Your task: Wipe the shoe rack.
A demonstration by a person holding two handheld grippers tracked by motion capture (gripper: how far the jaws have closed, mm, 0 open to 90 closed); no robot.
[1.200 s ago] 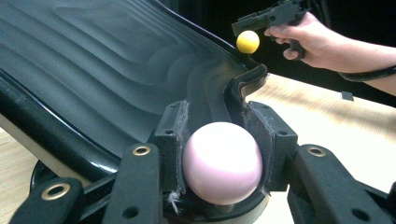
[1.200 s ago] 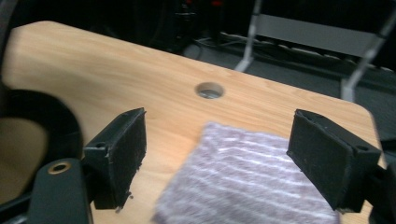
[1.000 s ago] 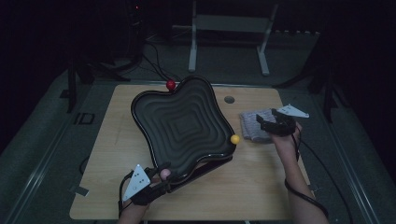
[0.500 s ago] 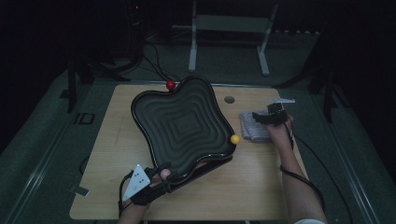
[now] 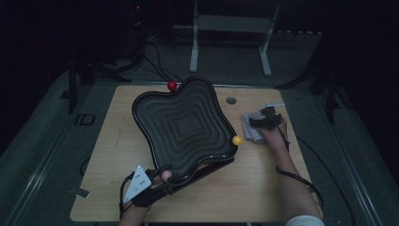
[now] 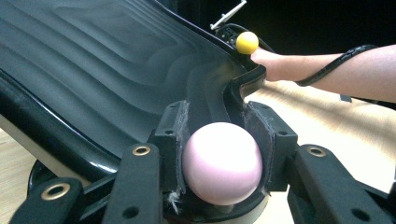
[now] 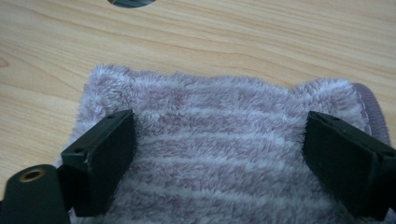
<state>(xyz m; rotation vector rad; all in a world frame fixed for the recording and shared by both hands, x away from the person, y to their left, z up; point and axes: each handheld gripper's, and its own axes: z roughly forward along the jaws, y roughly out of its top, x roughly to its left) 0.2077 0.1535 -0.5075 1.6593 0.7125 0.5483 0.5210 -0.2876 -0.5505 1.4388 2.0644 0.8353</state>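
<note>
A wooden table [image 5: 117,165] sat in a dark room, seen from above. On it lay a black tray [image 5: 183,127] with a wavy rim and stepped ridges inside, its near edge raised off the table. 3 small balls stood on the rim: a red ball [image 5: 172,85] at the far edge, a yellow ball [image 5: 236,140] at the right edge and a pink ball [image 5: 166,175] at the near edge.

The left gripper [image 5: 162,181] came in from the bottom left with a grey plate on top. In the left gripper view, the left gripper [image 6: 219,158] had its jaws closed around the pink ball [image 6: 222,163], a pad pressed against each side, and so held the tray's near rim [image 6: 140,93] up.

To the right of the tray lay a fluffy striped cloth [image 5: 251,127], pale purple. The right gripper [image 5: 263,121] was over it. In the right gripper view, the right gripper [image 7: 219,149] had just been opening; its jaws stood wide apart, 1 on each side of the cloth [image 7: 219,140], down on the pile but not pinching it.
</note>
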